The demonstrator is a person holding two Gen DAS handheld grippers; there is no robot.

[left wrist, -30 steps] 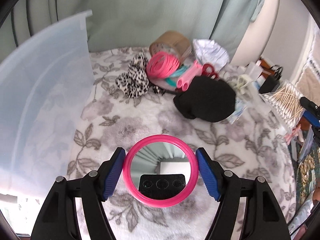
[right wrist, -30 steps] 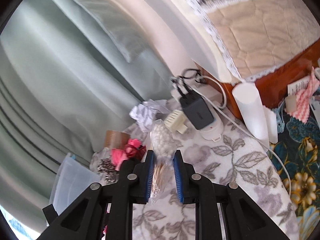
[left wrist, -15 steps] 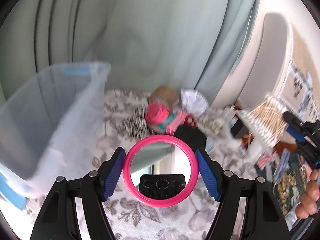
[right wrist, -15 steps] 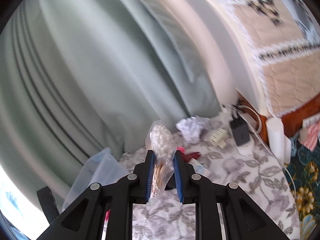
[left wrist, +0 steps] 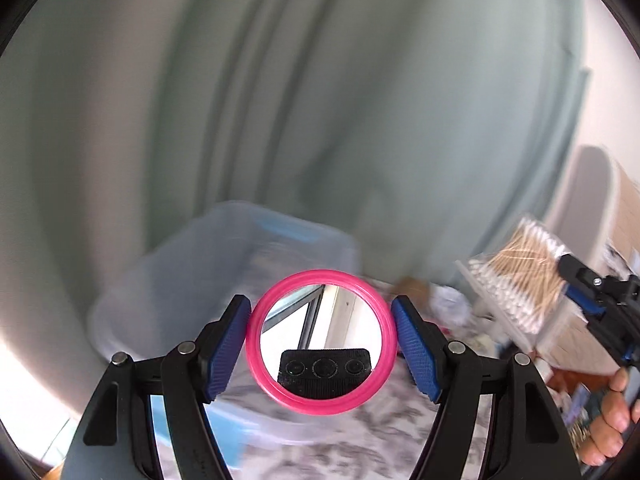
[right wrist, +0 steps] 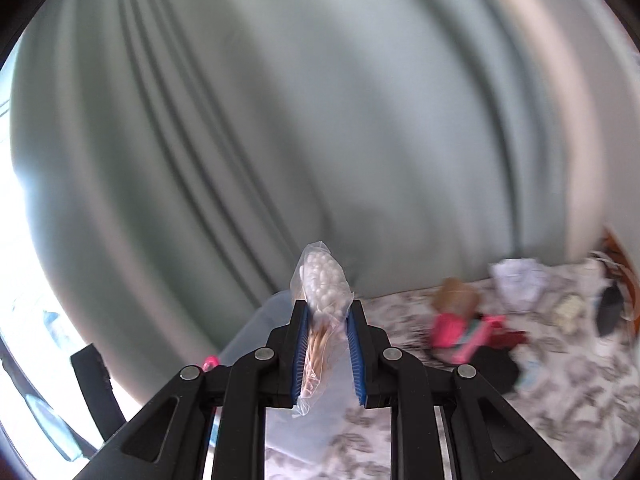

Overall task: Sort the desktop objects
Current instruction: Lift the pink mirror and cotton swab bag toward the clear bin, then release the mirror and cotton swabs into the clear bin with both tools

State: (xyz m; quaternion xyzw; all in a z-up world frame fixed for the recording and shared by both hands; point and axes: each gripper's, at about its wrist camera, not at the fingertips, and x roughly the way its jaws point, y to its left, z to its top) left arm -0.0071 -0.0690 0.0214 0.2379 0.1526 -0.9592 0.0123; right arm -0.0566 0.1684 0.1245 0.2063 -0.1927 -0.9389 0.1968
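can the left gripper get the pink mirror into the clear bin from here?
Probably yes. The left gripper is shut on the pink mirror, and the clear bin sits open-topped just ahead and below, with nothing visible between them.

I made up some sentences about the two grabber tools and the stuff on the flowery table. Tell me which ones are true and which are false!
1. The left tool holds a round mirror with a pink rim. True.
2. The right tool is empty. False: it is shut on a clear bag of cotton swabs.
3. A see-through plastic bin sits behind the mirror. True.
4. The mirror's rim is green. False: it is pink.
5. A grey-green curtain hangs behind the table. True.
6. The bag of cotton swabs lies flat on the flowery cloth. False: it is held up in the air.
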